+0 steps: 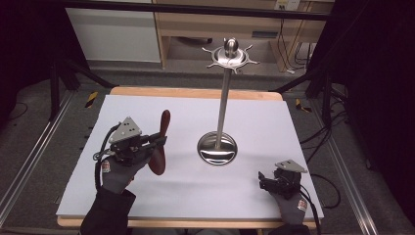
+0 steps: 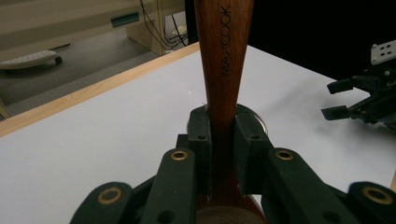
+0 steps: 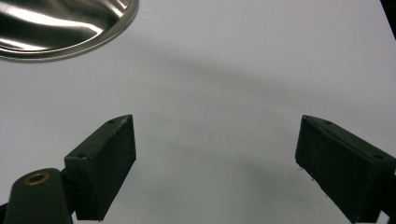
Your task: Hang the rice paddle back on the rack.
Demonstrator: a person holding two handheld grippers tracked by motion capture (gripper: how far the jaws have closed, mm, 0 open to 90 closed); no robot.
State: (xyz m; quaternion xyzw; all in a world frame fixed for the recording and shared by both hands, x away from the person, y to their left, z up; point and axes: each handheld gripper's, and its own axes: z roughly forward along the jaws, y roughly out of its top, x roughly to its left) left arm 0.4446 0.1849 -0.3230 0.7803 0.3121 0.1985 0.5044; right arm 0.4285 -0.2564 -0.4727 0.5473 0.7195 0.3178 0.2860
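fingers (image 2: 201,140) of the left gripper (image 2: 222,140) are clamped on the narrow neck of a dark wooden spoon (image 2: 224,70), one pad on each side of it. in the left gripper view the handle rises straight up from between the pads, with the word "maxcook" printed along it, and the wider bowl end sits low between the finger links. from the high view, the left gripper (image 1: 159,141) holds the wooden spoon (image 1: 161,142) nearly upright with a slight tilt, the handle tip up and the bowl end down, over the left half of the white worktop (image 1: 147,196); whether the bowl end touches the sheet i cannot tell. a gloved hand (image 1: 120,169) carries this gripper.

fingers (image 3: 105,168) of the right gripper (image 3: 217,168) stand wide apart with nothing between them, pointing over bare white surface. in the high view the right gripper (image 1: 264,180) rests low near the right front corner of the worktop, well apart from the spoon.

between the two grippers, a little farther back, stands a steel utensil stand (image 1: 222,98): a round dished base (image 1: 217,149) on the worktop, a slim upright pole, and a top disc with short hooks around it and a ball knob. the base's rim (image 3: 70,32) shows at the upper left of the right gripper view, near that gripper's fingers but not touching.
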